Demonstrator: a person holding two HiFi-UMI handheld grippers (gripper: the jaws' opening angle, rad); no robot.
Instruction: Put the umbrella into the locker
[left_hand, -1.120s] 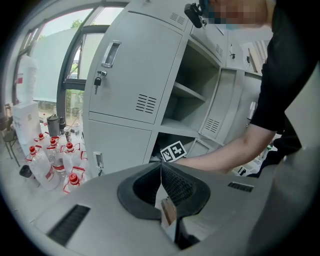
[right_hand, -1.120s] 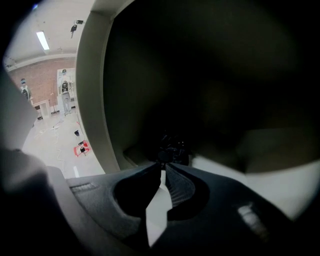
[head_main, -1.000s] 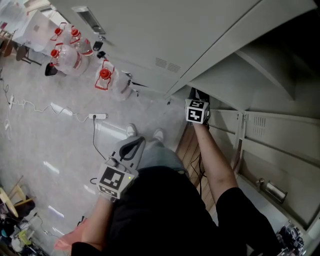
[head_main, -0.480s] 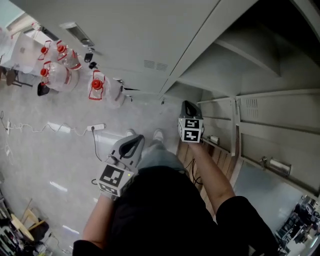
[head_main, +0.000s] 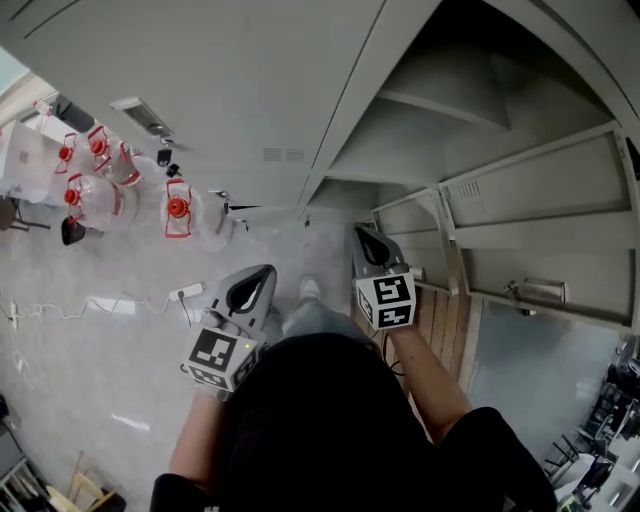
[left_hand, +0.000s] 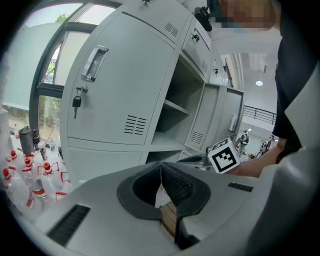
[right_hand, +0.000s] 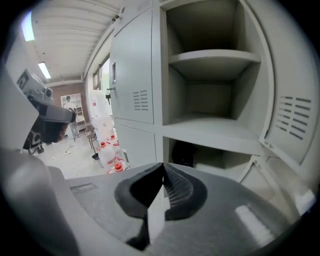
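Note:
A dark bundle that looks like the umbrella (right_hand: 183, 152) lies in the shadowed bottom compartment of the open grey locker (right_hand: 212, 129). My right gripper (right_hand: 162, 166) is shut and holds nothing. It hangs in front of the locker, above and back from that compartment, and shows in the head view (head_main: 363, 238) at the locker's open side. My left gripper (head_main: 255, 278) is shut and empty too, out over the floor before the closed locker door (left_hand: 117, 95). In the left gripper view its jaws (left_hand: 161, 166) meet, with the right gripper's marker cube (left_hand: 223, 156) beyond them.
The locker's door (head_main: 535, 215) stands swung out at right. Several water bottles with red caps (head_main: 178, 208) stand by the locker's left side. A power strip with a cable (head_main: 187, 292) lies on the floor. Wooden boards (head_main: 440, 320) lie beside my right arm.
My right gripper has pulled back and risen from the mouth of the bottom compartment, with nothing in it. The left gripper has lifted a little.

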